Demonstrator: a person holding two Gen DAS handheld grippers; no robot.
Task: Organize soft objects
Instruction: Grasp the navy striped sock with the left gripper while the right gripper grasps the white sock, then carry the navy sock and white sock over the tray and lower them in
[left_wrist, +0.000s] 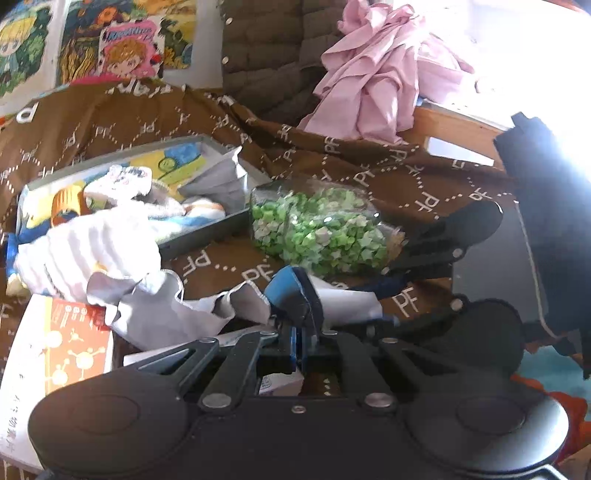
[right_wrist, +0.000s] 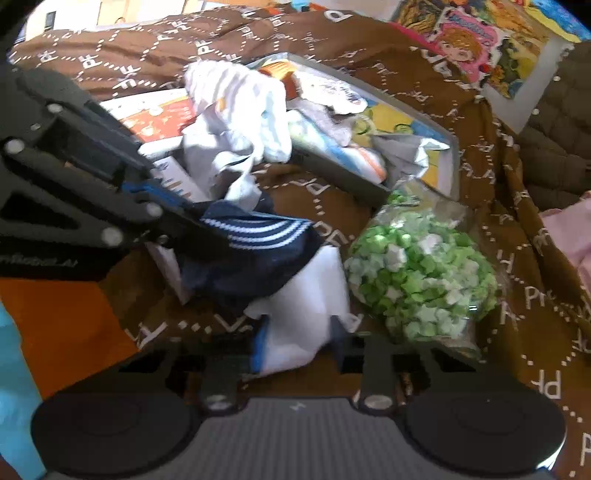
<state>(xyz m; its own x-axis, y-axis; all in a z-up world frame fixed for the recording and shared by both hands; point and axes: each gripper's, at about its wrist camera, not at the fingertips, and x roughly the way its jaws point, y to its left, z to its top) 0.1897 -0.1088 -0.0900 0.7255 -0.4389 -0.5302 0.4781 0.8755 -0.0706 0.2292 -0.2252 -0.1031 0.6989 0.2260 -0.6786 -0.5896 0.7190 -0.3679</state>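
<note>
We see a brown bedspread (right_wrist: 424, 88) with a white "PF" pattern under everything. On it stands a grey tray (left_wrist: 207, 230) of crumpled cloths, with a clear bag of green paper stars (right_wrist: 417, 273) just beside it. Our left gripper (left_wrist: 295, 306) is clamped on the navy cuff of a navy-and-white sock (right_wrist: 295, 295). Our right gripper (right_wrist: 295, 343) is pinching its white end.

hidden: right tongs (right_wrist: 299, 343) tips under white cloth (right_wrist: 306, 295) | cut off: pink garment (right_wrist: 569, 236) at right edge | blurred: box print (left_wrist: 74, 343)
</note>
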